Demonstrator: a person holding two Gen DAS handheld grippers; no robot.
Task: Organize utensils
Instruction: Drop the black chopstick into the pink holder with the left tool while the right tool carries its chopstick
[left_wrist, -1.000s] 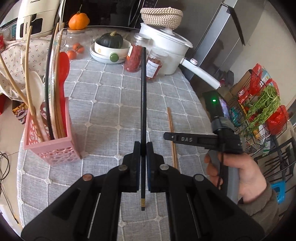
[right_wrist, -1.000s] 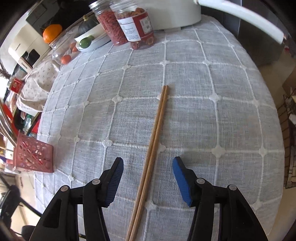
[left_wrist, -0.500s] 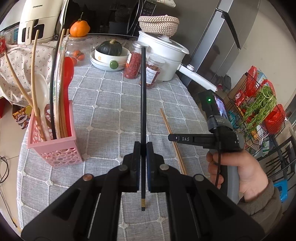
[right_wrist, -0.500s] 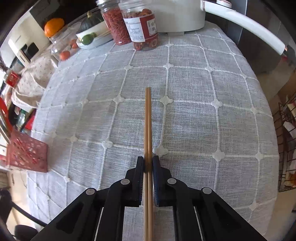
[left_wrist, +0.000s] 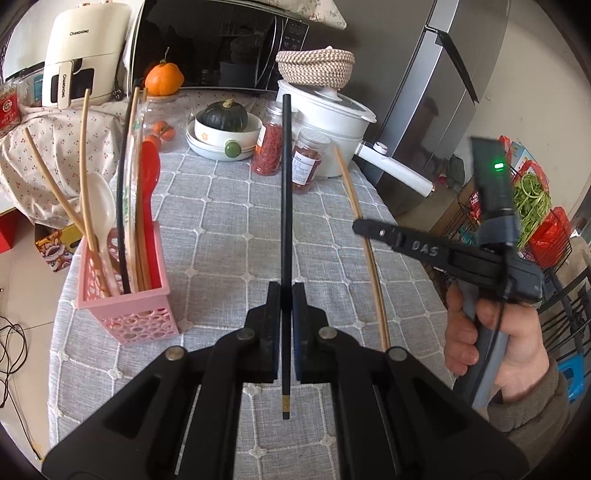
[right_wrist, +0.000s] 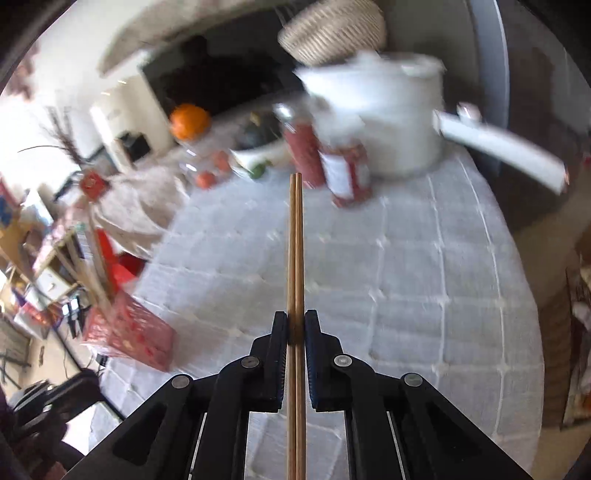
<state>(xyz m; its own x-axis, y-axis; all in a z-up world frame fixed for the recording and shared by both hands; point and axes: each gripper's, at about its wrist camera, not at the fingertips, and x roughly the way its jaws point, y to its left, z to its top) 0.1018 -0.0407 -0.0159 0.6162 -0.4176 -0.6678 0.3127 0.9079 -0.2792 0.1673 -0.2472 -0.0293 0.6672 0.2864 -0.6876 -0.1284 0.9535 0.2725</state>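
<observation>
Left wrist view showed a black chopstick clamped between the closed fingers of the left gripper, pointing straight forward along them, its short gold-tipped tail hanging out behind. It was held above the worktop, likely so its far end could be tipped down into the pink basket, which stood near the worktop's left edge and already held spoons, a red spatula and other long sticks standing upright. In the same view the right gripper was seen side-on in a hand, with the wooden chopsticks running under it; from that angle it could not be judged whether they touched the cloth. Right wrist view settled the grip: the right gripper had its fingers shut on the wooden chopsticks, the pair pressed side by side as one, gripped partway along their length so that a long front part projected ahead. That picture was blurred, which suggested the tool was in motion, and the basket lay well off to its left. Holding each stick in line with the fingers probably made aiming at the narrow basket opening easier. Farther back stood two jars, a bowl with a squash, a white pot and an orange, all well apart from both tools.
</observation>
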